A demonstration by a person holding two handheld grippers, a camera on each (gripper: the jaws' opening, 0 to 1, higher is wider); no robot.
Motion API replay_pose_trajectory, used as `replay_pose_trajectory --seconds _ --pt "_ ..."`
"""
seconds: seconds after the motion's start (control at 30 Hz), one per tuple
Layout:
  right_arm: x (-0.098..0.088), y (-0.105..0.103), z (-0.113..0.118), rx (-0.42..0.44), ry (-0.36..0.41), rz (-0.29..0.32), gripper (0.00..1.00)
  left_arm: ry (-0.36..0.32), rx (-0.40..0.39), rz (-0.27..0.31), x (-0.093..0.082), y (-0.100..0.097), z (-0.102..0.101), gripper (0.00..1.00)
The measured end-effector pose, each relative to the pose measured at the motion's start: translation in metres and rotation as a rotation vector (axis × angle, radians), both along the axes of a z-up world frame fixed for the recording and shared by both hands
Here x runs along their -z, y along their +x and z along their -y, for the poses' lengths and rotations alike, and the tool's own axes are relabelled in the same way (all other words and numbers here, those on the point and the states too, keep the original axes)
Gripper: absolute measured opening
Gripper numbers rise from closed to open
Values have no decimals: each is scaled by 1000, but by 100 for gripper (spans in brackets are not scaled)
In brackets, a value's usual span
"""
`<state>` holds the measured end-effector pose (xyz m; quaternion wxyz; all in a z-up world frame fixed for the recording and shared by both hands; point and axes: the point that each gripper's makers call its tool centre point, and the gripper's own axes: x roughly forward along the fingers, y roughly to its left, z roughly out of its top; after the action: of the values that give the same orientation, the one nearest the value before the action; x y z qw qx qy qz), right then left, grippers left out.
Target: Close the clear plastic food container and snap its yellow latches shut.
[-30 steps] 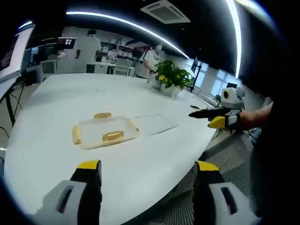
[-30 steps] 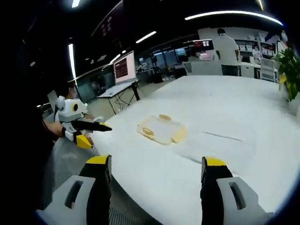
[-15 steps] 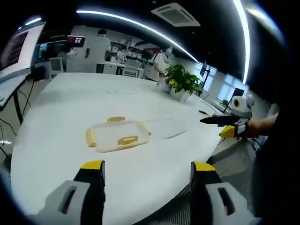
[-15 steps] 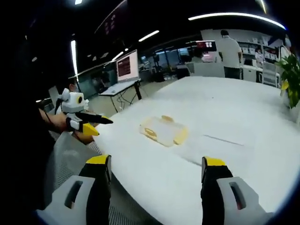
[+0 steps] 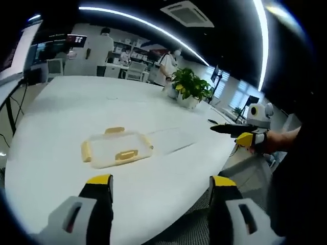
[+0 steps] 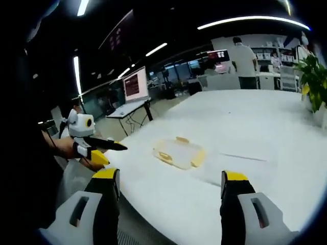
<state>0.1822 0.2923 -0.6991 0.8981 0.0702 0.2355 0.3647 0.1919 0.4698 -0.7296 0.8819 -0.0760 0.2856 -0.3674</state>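
The clear plastic food container (image 5: 116, 148) lies flat on the white table (image 5: 76, 102), lid on, with yellow latches on its sides. It also sits mid-table as the container (image 6: 180, 152) in the right gripper view. My left gripper (image 5: 159, 189) stands open near the table's front edge, well short of the container. My right gripper (image 6: 171, 186) is open too, off the table edge. The right gripper (image 5: 240, 133) enters the left gripper view from the right, held by a hand. The left gripper (image 6: 94, 145) enters the right gripper view from the left, likewise held by a hand.
A potted green plant (image 5: 190, 88) stands at the table's far right side. Several people (image 5: 99, 48) stand by desks behind the table. A monitor on a stand (image 6: 135, 79) is beyond the table's far edge. The floor (image 5: 245, 168) lies below the table's near edge.
Both views have shifted slightly with the hands. The container stays where it was on the table. Both grippers remain open and away from it.
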Motion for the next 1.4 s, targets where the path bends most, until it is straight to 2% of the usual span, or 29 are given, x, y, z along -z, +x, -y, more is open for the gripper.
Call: replay_pose_trajectory --seconds 0.03,0.1,0.2,0.27,0.37,0.43,0.53,0.7,0.77,0.83,1.13,1.4 --pt "1 -1 -1 -4 -5 -3 81 0 7 16 -2 1 1 78" --pt "0 -2 -2 -9 -11 -2 81 6 23 11 -3 3 5 83" --pt "-1 -2 -3 -1 4 -4 82 -27 8 9 -8 5 4 85" --pt "-1 -2 -5 0 12 -10 82 -50 -10 -13 -8 5 3 88" --pt "0 -2 -9 -10 8 -14 82 -57 -12 -18 -8 4 2 88" --pt "-3 1 -10 -12 16 5 80 -52 -7 -22 -8 4 2 88" --pt "-10 4 -11 -2 27 20 79 -39 -3 -19 -8 9 -1 87" --pt "-10 11 -15 -8 25 13 76 -31 -15 1 -10 23 -8 85" --pt "-9 15 -17 -18 16 15 77 15 9 18 -8 28 -11 83" --pt "-10 18 -19 -26 22 11 76 24 16 27 -9 32 -13 83" --pt "-10 39 -30 -84 -2 42 74 74 90 7 -5 45 -16 75" --pt "-5 52 -34 -119 -29 58 71 95 115 15 -2 57 -18 72"
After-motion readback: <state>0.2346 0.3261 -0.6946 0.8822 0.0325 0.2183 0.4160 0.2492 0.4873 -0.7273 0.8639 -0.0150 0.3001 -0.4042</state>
